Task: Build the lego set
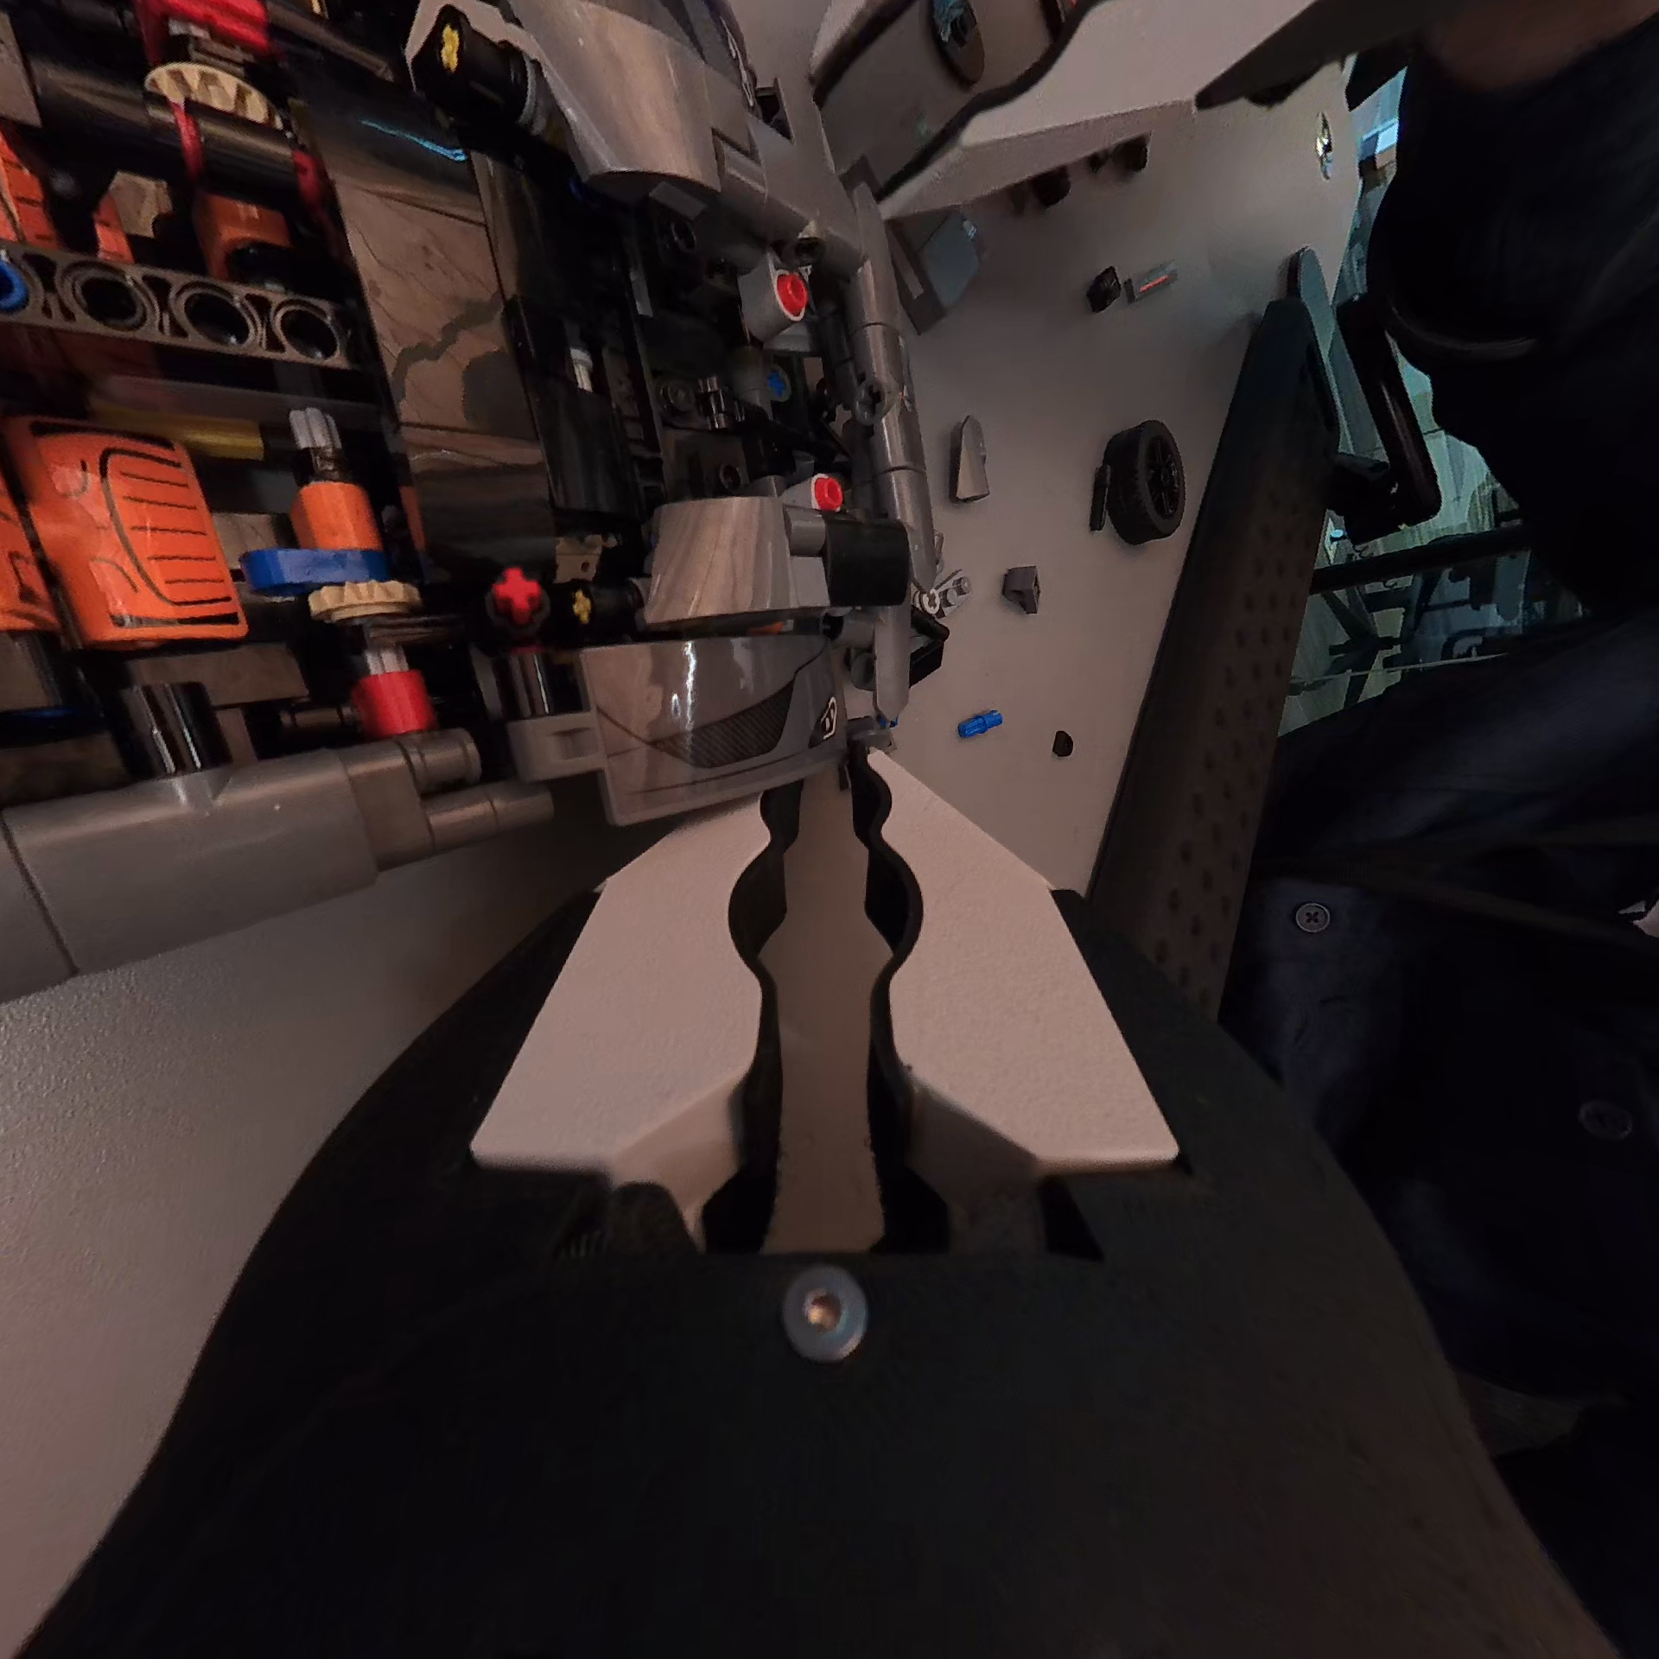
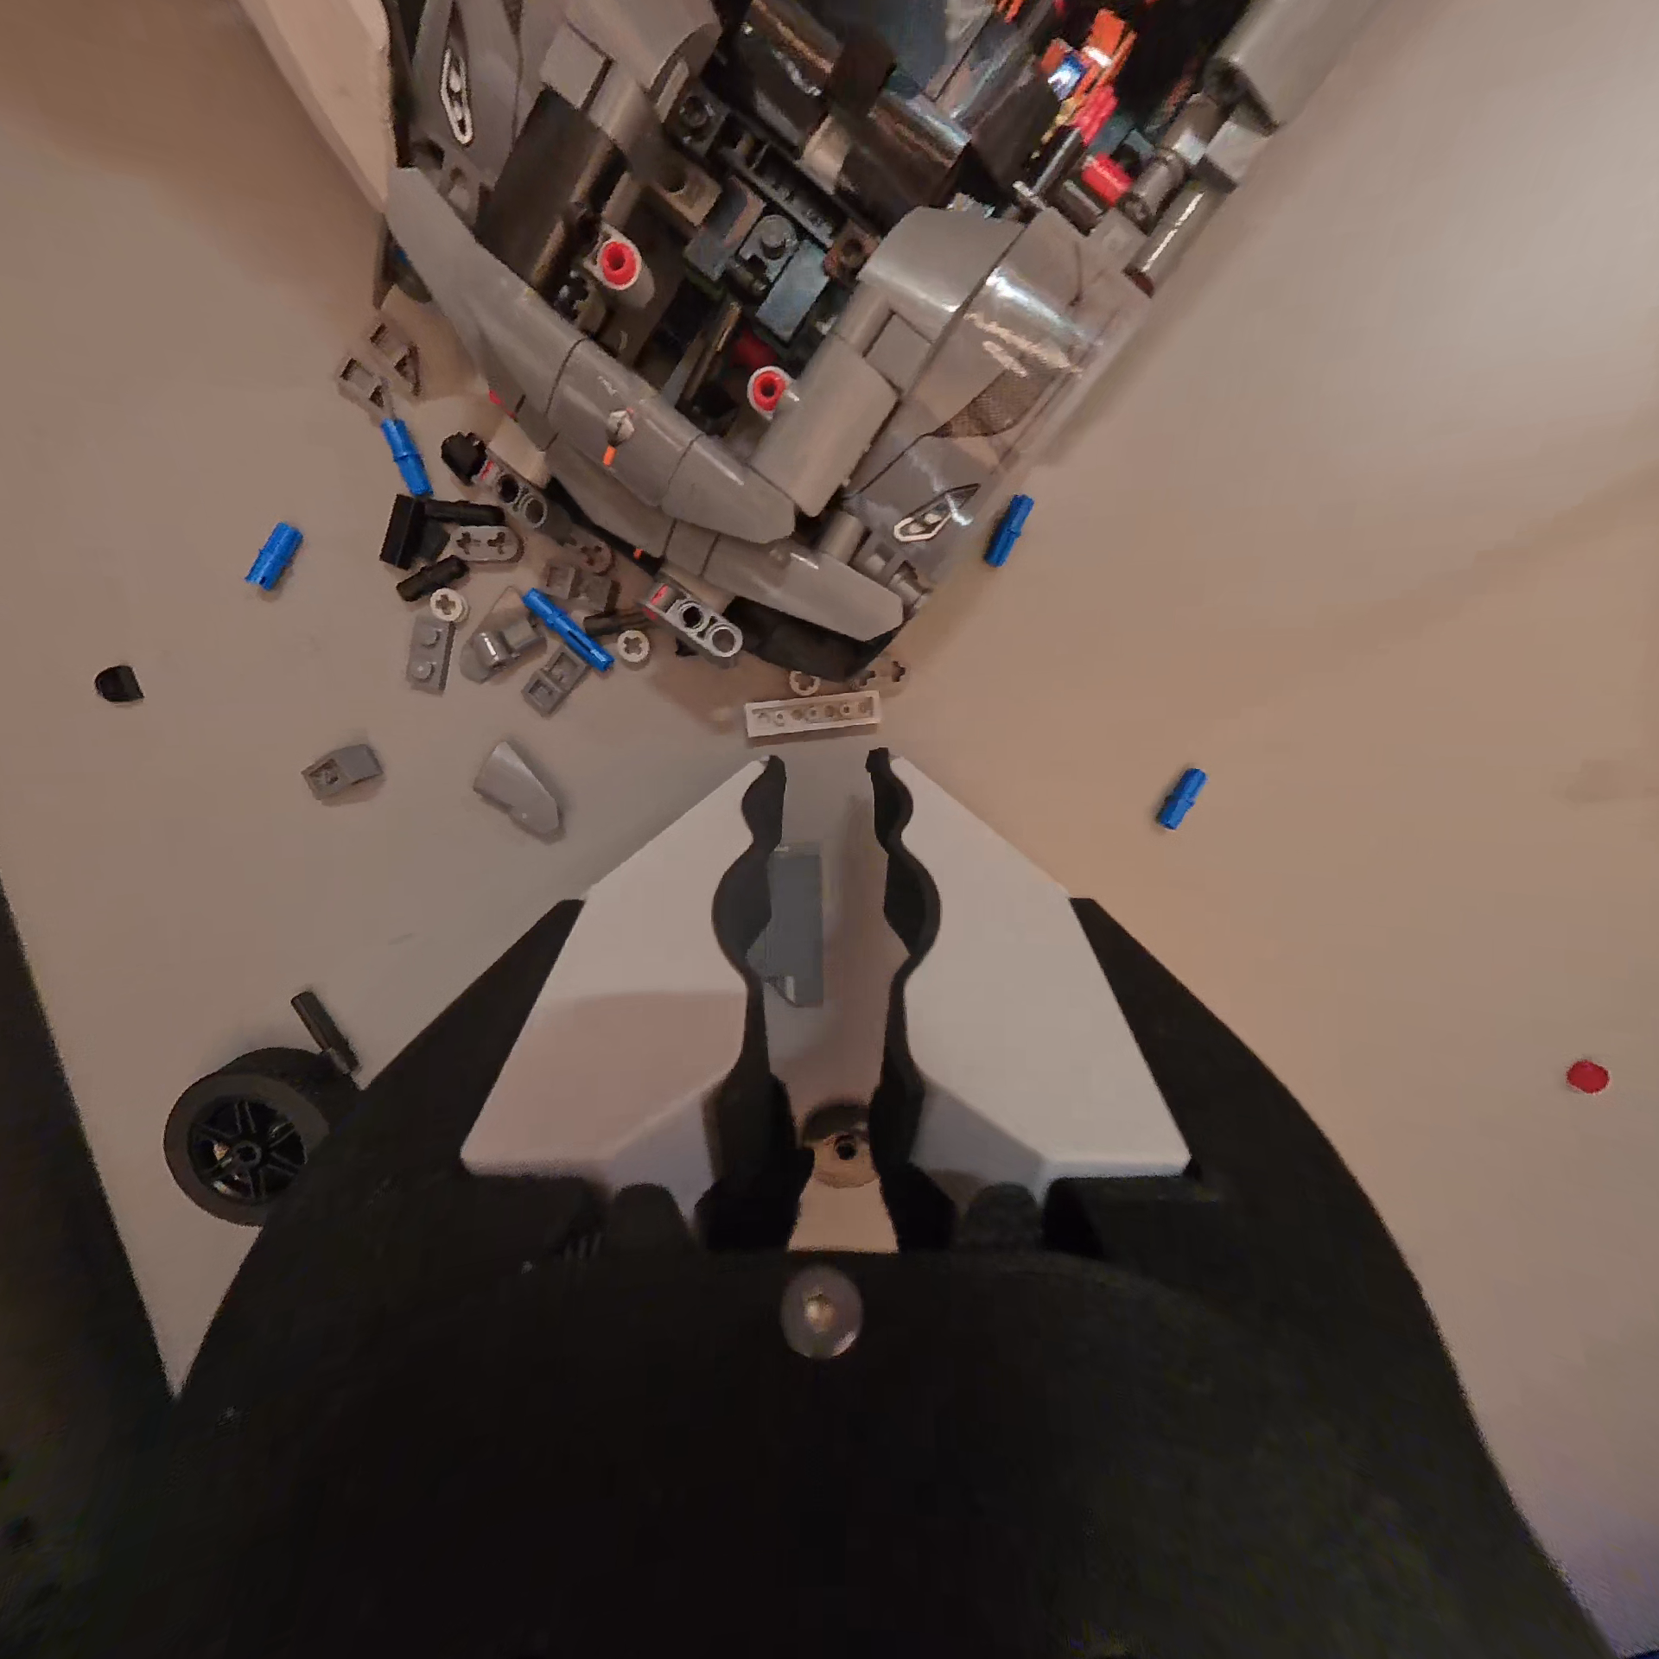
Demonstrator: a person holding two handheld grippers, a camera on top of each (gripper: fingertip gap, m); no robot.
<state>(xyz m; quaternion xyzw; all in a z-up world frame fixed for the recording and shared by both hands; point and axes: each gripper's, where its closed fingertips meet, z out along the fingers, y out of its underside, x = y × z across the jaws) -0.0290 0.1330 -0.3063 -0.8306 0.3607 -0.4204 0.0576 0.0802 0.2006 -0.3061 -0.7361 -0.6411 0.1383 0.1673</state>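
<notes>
Two claws: the left gripper (image 1: 855,770) and right gripper (image 2: 826,759) both work at the nose of a half-built grey model car (image 2: 808,431) on a pale table (image 2: 1347,539).
Left claw: drawn narrow, the tips all but meeting against a small grey fitting (image 1: 869,736) at the car's lower front corner; whether it actually clamps that fitting cannot be told.
Right claw: parted by a modest gap, nothing between the tips. A dark grey piece (image 2: 794,925) shows farther back between the fingers; held or lying on the table beneath, unclear.
Model: bodywork panels on, interior of black, red and orange parts open to view.
Nearest part: a light grey plate (image 2: 812,715) lies flat just beyond the right tips, close to the car's front edge.
Spare parts: a loose pile (image 2: 503,619) beside the nose, one blue pin (image 2: 1180,797) apart to the other side, and a black wheel (image 2: 242,1140) near the gripper body.
Step in hand: likely steadying the car with the left while the right lines up to pick the plate.
Next move: probably a short advance and a squeeze across the plate's narrow sides, low to the table, without nudging it under the car.
</notes>
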